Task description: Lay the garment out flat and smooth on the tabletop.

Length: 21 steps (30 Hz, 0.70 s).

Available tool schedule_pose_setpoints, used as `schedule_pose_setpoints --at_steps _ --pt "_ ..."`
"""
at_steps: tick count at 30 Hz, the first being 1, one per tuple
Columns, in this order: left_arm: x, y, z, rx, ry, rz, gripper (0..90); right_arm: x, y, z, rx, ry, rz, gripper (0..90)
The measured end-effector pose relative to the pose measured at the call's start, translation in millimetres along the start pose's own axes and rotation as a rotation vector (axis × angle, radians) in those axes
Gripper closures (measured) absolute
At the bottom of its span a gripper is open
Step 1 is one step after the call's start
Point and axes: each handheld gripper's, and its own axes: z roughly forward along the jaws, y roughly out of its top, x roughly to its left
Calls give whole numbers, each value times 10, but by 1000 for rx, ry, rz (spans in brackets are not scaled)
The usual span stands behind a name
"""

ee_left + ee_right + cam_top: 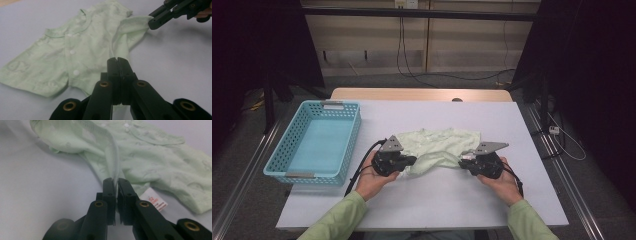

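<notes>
Pale-green shirt [439,145] hem pinched by both claws — bare tabletop [452,195] nearer the person.

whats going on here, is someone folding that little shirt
A person works on a pale green baby shirt spread on the white table, with a hand-held gripper in each hand. The left gripper is shut on the shirt's hem, and the right gripper pinches another stretch of the hem, near the care label. A light blue basket sits at the left.
</notes>
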Motion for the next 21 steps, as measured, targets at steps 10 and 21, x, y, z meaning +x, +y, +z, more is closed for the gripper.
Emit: schedule_pose_setpoints --at_steps 10,21 --pt "-137 -150 35 68 -42 59 900 94 -173 -39 68 9 -29 810" --pt "-217 -264 9 99 -83 74 874 207 -245 -74 97 20 -64 751"
